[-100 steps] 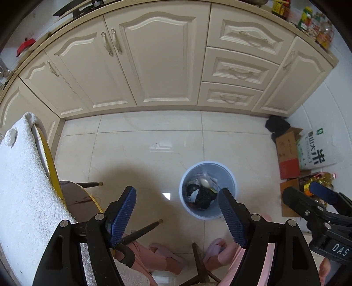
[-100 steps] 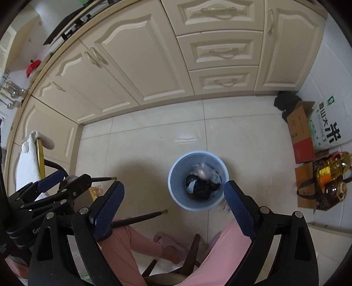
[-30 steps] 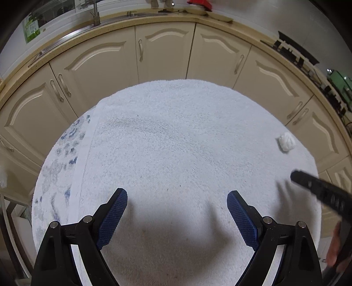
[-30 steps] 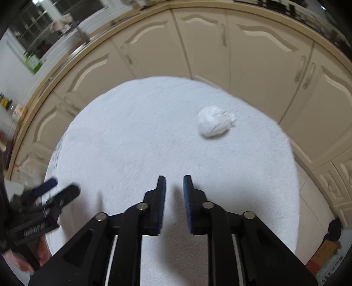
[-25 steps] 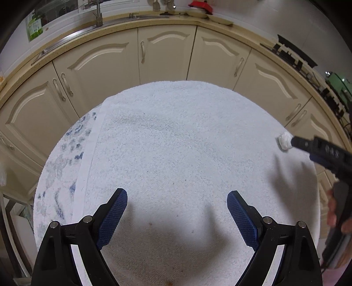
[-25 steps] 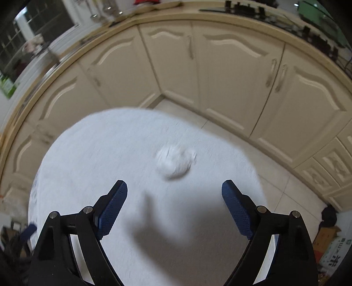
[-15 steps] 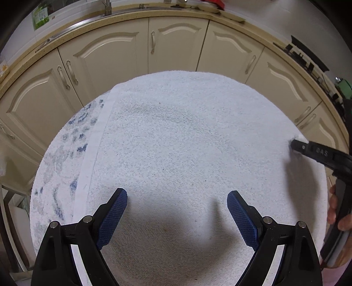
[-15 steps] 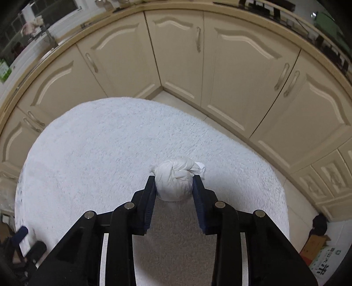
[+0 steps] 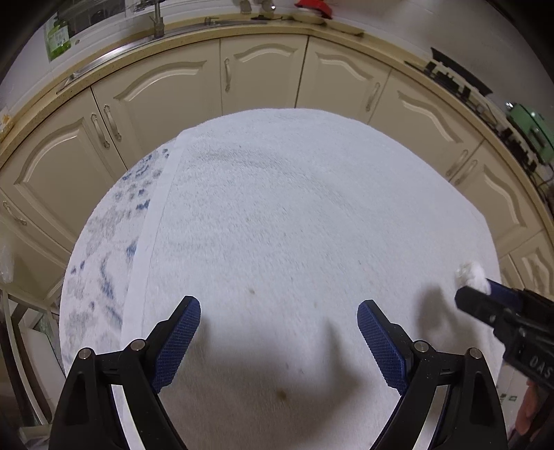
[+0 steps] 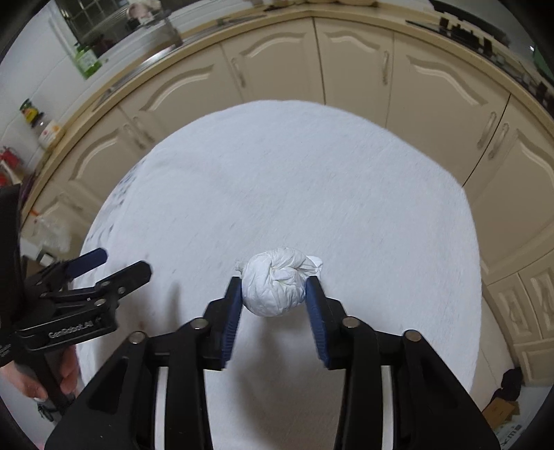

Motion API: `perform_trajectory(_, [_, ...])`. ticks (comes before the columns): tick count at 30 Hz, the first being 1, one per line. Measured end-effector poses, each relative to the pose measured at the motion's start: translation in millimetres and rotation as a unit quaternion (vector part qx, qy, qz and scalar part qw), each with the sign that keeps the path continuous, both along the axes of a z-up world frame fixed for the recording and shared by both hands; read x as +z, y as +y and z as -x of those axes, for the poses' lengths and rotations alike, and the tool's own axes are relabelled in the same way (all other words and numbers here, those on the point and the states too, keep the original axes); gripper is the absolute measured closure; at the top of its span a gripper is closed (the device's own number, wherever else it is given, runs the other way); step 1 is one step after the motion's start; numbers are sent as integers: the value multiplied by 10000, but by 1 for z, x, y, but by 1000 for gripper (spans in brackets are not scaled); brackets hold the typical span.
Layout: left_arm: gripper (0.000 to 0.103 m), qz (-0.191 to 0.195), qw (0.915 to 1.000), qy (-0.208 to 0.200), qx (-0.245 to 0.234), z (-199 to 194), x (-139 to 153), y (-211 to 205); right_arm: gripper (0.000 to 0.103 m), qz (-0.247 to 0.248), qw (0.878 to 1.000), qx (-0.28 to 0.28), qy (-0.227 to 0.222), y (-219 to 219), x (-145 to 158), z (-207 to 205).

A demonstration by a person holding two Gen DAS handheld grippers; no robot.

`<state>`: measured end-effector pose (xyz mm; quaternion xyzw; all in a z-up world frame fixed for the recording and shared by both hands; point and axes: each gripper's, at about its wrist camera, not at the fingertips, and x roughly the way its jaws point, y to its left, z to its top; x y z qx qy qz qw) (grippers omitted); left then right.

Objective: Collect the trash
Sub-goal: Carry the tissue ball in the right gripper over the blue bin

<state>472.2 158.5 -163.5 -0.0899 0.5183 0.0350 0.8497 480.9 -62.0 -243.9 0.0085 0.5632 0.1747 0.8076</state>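
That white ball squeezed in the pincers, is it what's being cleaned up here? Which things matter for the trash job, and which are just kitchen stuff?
Part of the job:
- crumpled white paper ball, clamped by the right gripper
- left gripper, open and holding nothing

Just there:
- white towel covering the table
- cream cabinets
- faucet on the counter
- green bottle

Both cameras had swung away from the floor and the blue bin to the desk (image 9: 311, 207) under its white towel. The right gripper (image 10: 273, 294), with fingers nearly together a second before, had spread them wide around the crumpled white paper ball (image 10: 277, 285) and then pinched them onto its two sides. In the left wrist view the ball (image 9: 472, 273) had shifted from the towel's far right edge toward the near right.
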Motion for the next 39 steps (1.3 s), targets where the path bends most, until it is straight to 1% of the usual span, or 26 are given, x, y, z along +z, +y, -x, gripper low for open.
perform_trajectory(1, [14,20,10000,-3,-46,7,1,-3,42,-1,10000,8,-9,-1,2,5])
perform_trajectory(2, [14,54,9999,-6,-123,14,3,-6,22,15,10000,-13,-80,-3,6,11])
perform_trajectory(3, [14,83,9998,-10,-165,21,4,-8,13,39,9996,-93,-276,-7,12,19])
perform_trajectory(4, [14,122,9997,2,-229,27,5,-12,12,74,9989,-168,-434,-12,18,25])
perform_trajectory(6, [14,179,9993,31,-337,38,5,-19,12,130,9981,-304,-525,-23,25,31])
perform_trajectory(8, [14,274,9985,36,-481,45,5,-29,12,45,9975,-498,-507,-39,28,38])
perform_trajectory(11, [14,349,9969,126,-695,42,-1,-45,12,15,9955,-819,-473,-62,27,48])
perform_trajectory(13, [16,321,9960,238,-805,38,-10,-53,12,17,9946,-947,-432,-72,25,57])
perform_trajectory(15, [18,343,9953,392,-817,35,-20,-53,12,21,9934,-1096,-341,-85,21,63])
perform_trajectory(16, [26,408,9951,455,-774,34,-25,-51,12,33,9930,-1142,-314,-89,20,67])
perform_trajectory(17, [30,424,9955,456,-718,33,-29,-48,12,49,9925,-1187,-304,-92,19,68])
perform_trajectory(18, [36,339,9966,298,-688,33,-27,-47,12,62,9917,-1249,-298,-97,17,70])
perform_trajectory(19, [57,199,9974,275,-632,34,-25,-46,12,61,9909,-1313,-295,-102,16,71])
perform_trajectory(20, [75,-45,9983,258,-514,35,-23,-45,12,53,9903,-1360,-289,-105,16,71])
perform_trajectory(21, [75,29,9984,268,-494,34,-21,-45,12,31,9896,-1414,-271,-109,14,72])
perform_trajectory(23, [75,395,9971,283,-594,34,-17,-42,12,-35,9892,-1445,-228,-114,12,75])
perform_trajectory(24, [75,413,9968,253,-635,36,-13,-43,12,-72,9895,-1426,-217,-115,12,76])
perform_trajectory(27, [75,190,9980,88,-597,39,-2,-51,12,-159,9900,-1385,-232,-120,13,81])
perform_trajectory(29, [75,216,9970,78,-744,41,3,-62,12,-219,9894,-1414,-229,-127,13,85])
perform_trajectory(31, [75,227,9960,53,-859,46,7,-80,12,-368,9880,-1487,-178,-139,12,91])
perform_trajectory(34, [75,71,9936,-40,-1127,46,15,-113,12,-448,9842,-1703,-168,-163,11,101])
perform_trajectory(36, [75,36,9900,-72,-1411,51,18,-142,12,-492,9813,-1857,-134,-184,8,109])
perform_trajectory(39, [75,73,9806,-100,-1958,58,22,-190,12,-639,9722,-2253,-13,-221,2,127])
